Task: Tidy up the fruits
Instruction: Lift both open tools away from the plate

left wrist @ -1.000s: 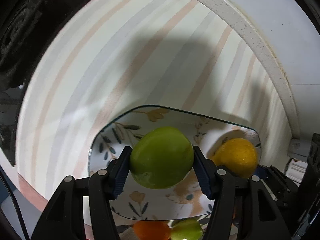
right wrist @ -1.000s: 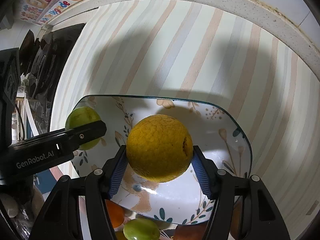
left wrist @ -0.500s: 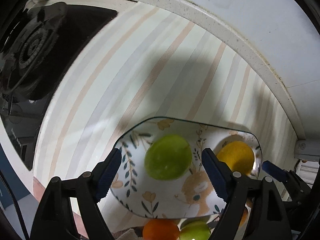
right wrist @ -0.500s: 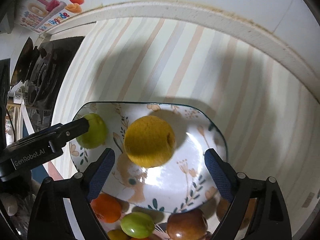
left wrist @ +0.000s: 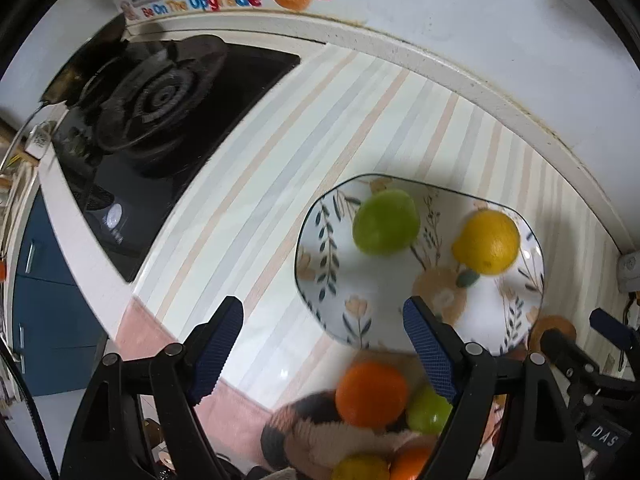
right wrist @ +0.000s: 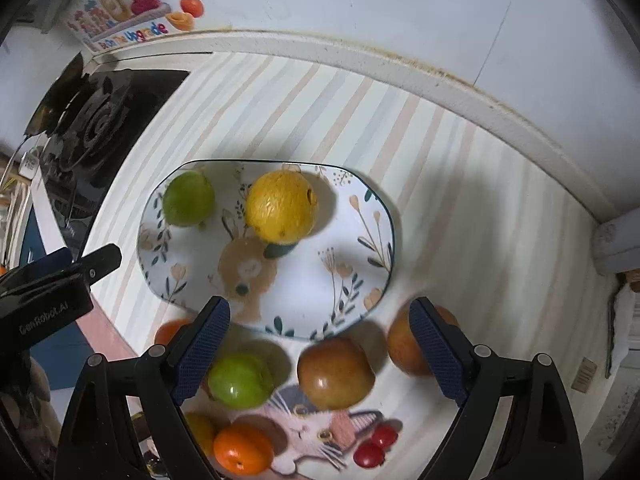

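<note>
Two handheld grippers hover above a kitchen counter covered in a pastel striped mat [right wrist: 440, 168]. Both are released and hold nothing: the left gripper [left wrist: 323, 346] and the right gripper [right wrist: 320, 344] each have their black jaws spread wide, showing ridged blue rubber pads [right wrist: 202, 354].

An octagonal ceramic plate with painted leaves and a rabbit motif [right wrist: 360, 248] lies flat on the mat. On it rest a smooth round green apple [right wrist: 188, 199] near the left rim and a dimpled yellow citrus fruit [right wrist: 281, 206] near the middle, apart from each other.

The rest of the fruit waits on the near side of the plate, around a cat-printed cloth [right wrist: 312, 436]: a glossy green apple [right wrist: 240, 380], two brownish-red smooth round fruits [right wrist: 336, 372], a bright orange mandarin [right wrist: 242, 454], and small red cherry tomatoes [right wrist: 374, 446].

Risks, as a judgement: the plate looks slick and glazed, so the round fruits on it may roll and bump together or off the rim if nudged. The waiting fruit is crowded, so closing on one may push its neighbours away. The tomatoes look soft and small; a hard squeeze could burst them. The two grippers work close together and could collide.

A black gas hob [left wrist: 160, 100] sits well to the left.
</note>
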{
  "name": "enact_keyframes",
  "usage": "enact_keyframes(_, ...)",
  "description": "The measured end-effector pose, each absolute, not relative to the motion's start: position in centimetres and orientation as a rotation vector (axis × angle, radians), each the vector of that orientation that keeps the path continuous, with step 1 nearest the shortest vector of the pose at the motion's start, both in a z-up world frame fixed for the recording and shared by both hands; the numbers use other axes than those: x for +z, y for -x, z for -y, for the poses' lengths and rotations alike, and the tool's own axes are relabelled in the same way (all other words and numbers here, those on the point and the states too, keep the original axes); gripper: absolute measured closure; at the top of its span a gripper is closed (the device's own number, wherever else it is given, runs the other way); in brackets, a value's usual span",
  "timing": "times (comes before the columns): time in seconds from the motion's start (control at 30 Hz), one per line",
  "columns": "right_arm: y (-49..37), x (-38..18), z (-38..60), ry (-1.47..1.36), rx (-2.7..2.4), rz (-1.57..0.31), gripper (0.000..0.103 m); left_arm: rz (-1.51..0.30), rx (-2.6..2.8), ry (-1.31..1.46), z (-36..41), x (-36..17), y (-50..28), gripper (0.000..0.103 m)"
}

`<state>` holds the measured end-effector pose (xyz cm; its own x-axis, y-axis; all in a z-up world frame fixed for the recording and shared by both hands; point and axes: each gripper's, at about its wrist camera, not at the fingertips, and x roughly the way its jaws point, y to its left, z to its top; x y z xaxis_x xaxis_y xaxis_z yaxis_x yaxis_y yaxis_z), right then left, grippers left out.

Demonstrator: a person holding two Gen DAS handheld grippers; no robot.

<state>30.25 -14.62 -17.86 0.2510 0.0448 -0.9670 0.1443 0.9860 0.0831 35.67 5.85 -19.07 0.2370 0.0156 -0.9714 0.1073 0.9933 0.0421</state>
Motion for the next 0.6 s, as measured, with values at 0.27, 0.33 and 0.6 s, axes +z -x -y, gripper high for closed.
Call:
enact_keyframes(0.27, -25.9, -13.5, 14.2, -0.124, -0.055, -1.251, 0.01, -1.262, -0.077, -0.113, -4.8, -15.4, -30.8, 0.021)
enact_keyframes(0.33, -24.7, -12.5, 14.1, -0.129, -0.045, -1.238, 0.01, -1.255, -0.086, -0.099, -4.8, -14.5, -29.8, 0.021)
enact_keyframes(0.6, -20.3, -8.0, 14.6, -0.128, -0.028, -1.177, 0.01, -1.171, -0.12, -0.1, -4.3, -9.6, -25.8, 0.021)
